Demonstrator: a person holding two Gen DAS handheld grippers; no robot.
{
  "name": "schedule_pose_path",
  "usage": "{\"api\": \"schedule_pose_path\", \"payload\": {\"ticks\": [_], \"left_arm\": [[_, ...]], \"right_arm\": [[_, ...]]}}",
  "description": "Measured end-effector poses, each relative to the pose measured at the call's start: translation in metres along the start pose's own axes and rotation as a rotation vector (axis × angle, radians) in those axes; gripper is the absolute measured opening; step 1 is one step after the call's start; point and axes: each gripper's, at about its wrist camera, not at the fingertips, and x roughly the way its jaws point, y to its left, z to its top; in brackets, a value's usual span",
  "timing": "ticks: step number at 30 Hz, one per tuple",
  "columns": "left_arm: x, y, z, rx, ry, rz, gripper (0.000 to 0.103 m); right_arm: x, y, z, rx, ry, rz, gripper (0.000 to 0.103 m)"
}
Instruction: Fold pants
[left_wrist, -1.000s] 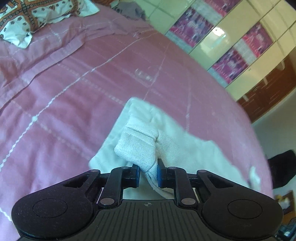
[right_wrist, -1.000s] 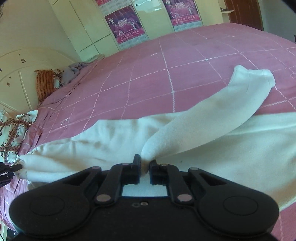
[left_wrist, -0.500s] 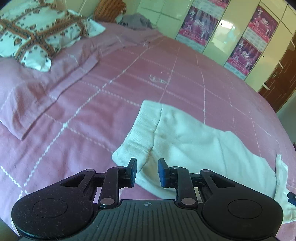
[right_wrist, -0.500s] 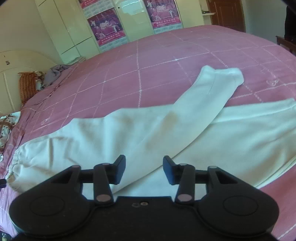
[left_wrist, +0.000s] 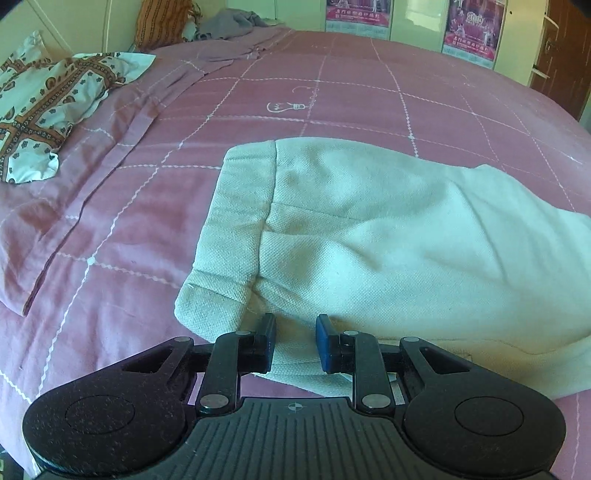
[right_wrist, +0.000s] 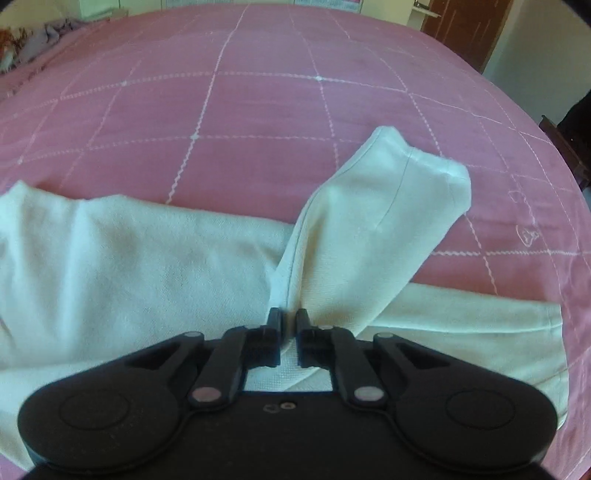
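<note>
Both grippers were angled down toward the bed, noses tipped at the fabric. The left gripper (left_wrist: 294, 341) sat at the waistband end of the cream pants (left_wrist: 388, 240), its blue-padded fingers (left_wrist: 324, 343) standing a little apart over the near edge of the cloth; the pads didn't look to be pressing on anything, so I'd call it loose, not gripping. The right gripper (right_wrist: 287, 332) was down at the leg end with its jaws pinched nearly together (a fold of the upper pant leg (right_wrist: 373, 229) ran right into the narrow gap between them, so it looked clamped on that leg).

The pants themselves lay spread across the pink quilted bedspread (left_wrist: 332, 96), waistband to the left, one leg folded diagonally over the other so its cuff (right_wrist: 436, 162) pointed away across the bed. A patterned pillow (left_wrist: 40, 107) sat off at the head end, well apart from the pants, with a grey bundle of cloth (left_wrist: 229, 26) further back.
</note>
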Motion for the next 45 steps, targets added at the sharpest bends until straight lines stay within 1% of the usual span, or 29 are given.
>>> {"api": "schedule_pose_path", "payload": {"ticks": [3, 5, 6, 7, 8, 9, 10, 12, 15, 18, 20, 21, 22, 23, 25, 27, 30, 32, 33, 34, 35, 36, 37, 38, 39, 41, 42, 43, 45], "left_arm": [[0.000, 0.011, -0.002, -0.057, -0.003, -0.052, 0.024], [0.003, 0.018, -0.003, -0.084, -0.004, -0.078, 0.024], [0.004, 0.019, -0.004, -0.093, -0.003, -0.085, 0.024], [0.004, 0.020, -0.003, -0.096, 0.000, -0.088, 0.024], [0.004, 0.020, -0.002, -0.096, 0.003, -0.088, 0.024], [0.004, 0.020, -0.002, -0.092, 0.004, -0.086, 0.024], [0.004, 0.019, -0.002, -0.088, 0.005, -0.082, 0.024], [0.005, 0.018, -0.002, -0.089, 0.005, -0.076, 0.024], [0.007, 0.018, -0.001, -0.110, 0.006, -0.068, 0.024], [0.007, 0.018, -0.002, -0.112, 0.006, -0.067, 0.024], [0.007, 0.020, -0.001, -0.116, 0.009, -0.072, 0.024], [0.007, 0.020, -0.001, -0.115, 0.011, -0.074, 0.024], [0.008, 0.020, -0.001, -0.112, 0.013, -0.075, 0.024], [0.008, 0.021, -0.001, -0.107, 0.014, -0.077, 0.024], [0.008, 0.021, 0.000, -0.101, 0.014, -0.082, 0.024], [0.007, 0.021, -0.001, -0.096, 0.013, -0.086, 0.024], [0.008, 0.022, -0.002, -0.095, 0.008, -0.092, 0.024], [0.008, 0.022, -0.001, -0.091, 0.012, -0.089, 0.024], [0.008, 0.022, -0.001, -0.090, 0.016, -0.088, 0.024], [0.009, 0.021, 0.000, -0.087, 0.019, -0.086, 0.024], [0.008, 0.021, 0.000, -0.082, 0.021, -0.084, 0.024], [0.009, 0.021, 0.001, -0.082, 0.022, -0.084, 0.024], [0.009, 0.021, 0.000, -0.084, 0.022, -0.084, 0.024], [0.009, 0.020, 0.001, -0.086, 0.021, -0.084, 0.024], [0.009, 0.020, 0.001, -0.087, 0.021, -0.082, 0.024], [0.009, 0.018, 0.001, -0.092, 0.022, -0.076, 0.024], [0.009, 0.018, 0.001, -0.090, 0.024, -0.073, 0.024], [0.009, 0.017, 0.002, -0.090, 0.026, -0.071, 0.024], [0.010, 0.017, 0.003, -0.093, 0.032, -0.070, 0.024]], "right_arm": [[-0.041, -0.030, -0.042, 0.109, -0.077, 0.067, 0.003], [-0.041, -0.051, -0.076, 0.174, -0.049, 0.081, 0.005], [-0.030, -0.060, -0.090, 0.191, -0.004, 0.061, 0.007], [-0.025, -0.068, -0.100, 0.193, 0.003, 0.074, 0.011], [-0.031, -0.074, -0.104, 0.195, -0.030, 0.095, 0.010], [-0.042, -0.077, -0.103, 0.183, -0.066, 0.079, 0.016], [-0.053, -0.078, -0.099, 0.167, -0.119, 0.067, 0.025], [-0.063, -0.080, -0.079, 0.165, -0.187, 0.090, 0.035], [-0.050, -0.072, -0.039, 0.112, -0.199, 0.082, 0.046], [-0.010, -0.055, -0.004, -0.002, -0.088, -0.002, 0.046], [0.006, -0.049, 0.003, -0.086, -0.046, -0.068, 0.044], [0.009, -0.049, 0.002, -0.111, -0.039, -0.076, 0.033], [0.007, -0.054, 0.001, -0.095, -0.035, -0.074, 0.006], [0.000, -0.062, -0.002, -0.062, -0.059, -0.060, 0.002], [-0.028, -0.082, -0.015, 0.020, -0.130, -0.035, 0.003], [-0.053, -0.106, -0.037, 0.139, -0.171, 0.004, 0.003], [-0.061, -0.139, -0.078, 0.313, -0.149, 0.078, 0.003], [-0.043, -0.153, -0.099, 0.389, -0.102, 0.094, 0.004], [-0.034, -0.156, -0.106, 0.392, -0.076, 0.082, 0.009], [-0.033, -0.156, -0.110, 0.373, -0.095, 0.081, 0.017], [-0.039, -0.152, -0.110, 0.337, -0.127, 0.065, 0.020], [-0.047, -0.147, -0.108, 0.281, -0.166, 0.024, 0.035], [-0.054, -0.142, -0.105, 0.234, -0.205, 0.013, 0.052], [-0.057, -0.137, -0.098, 0.185, -0.226, 0.023, 0.053], [-0.058, -0.130, -0.088, 0.125, -0.233, 0.016, 0.051], [-0.053, -0.107, -0.067, -0.031, -0.235, -0.032, 0.055], [-0.044, -0.095, -0.055, -0.130, -0.219, -0.042, 0.065], [-0.033, -0.083, -0.046, -0.222, -0.193, -0.066, 0.068], [-0.011, -0.065, -0.033, -0.355, -0.145, -0.130, 0.064]]}}
